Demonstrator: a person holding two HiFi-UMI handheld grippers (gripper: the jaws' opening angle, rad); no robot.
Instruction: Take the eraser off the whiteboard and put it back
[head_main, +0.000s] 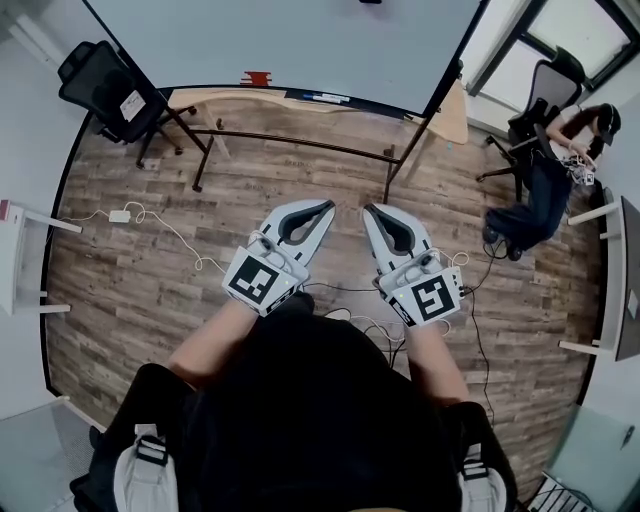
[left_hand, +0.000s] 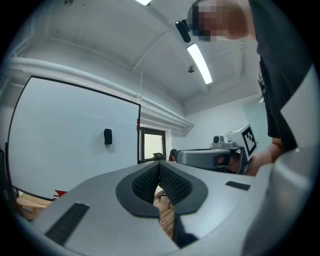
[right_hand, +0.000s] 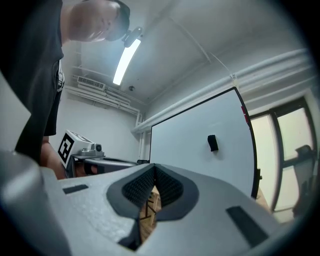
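The small black eraser (left_hand: 107, 136) sticks on the whiteboard (left_hand: 65, 135), well ahead of both grippers; in the right gripper view the eraser (right_hand: 213, 143) sits right of centre on the board (right_hand: 200, 150). In the head view only its lower edge shows at the top border. My left gripper (head_main: 324, 208) and right gripper (head_main: 373, 210) are held level side by side over the wooden floor, a good step short of the board. Both are shut with nothing between the pads (left_hand: 150, 182) (right_hand: 142, 186).
The whiteboard's ledge (head_main: 300, 98) carries a red item (head_main: 258, 78) and markers. Its stand legs (head_main: 200, 160) spread over the floor. A black office chair (head_main: 110, 90) stands at left, a seated person (head_main: 560, 150) at right. Cables (head_main: 160, 225) trail across the floor.
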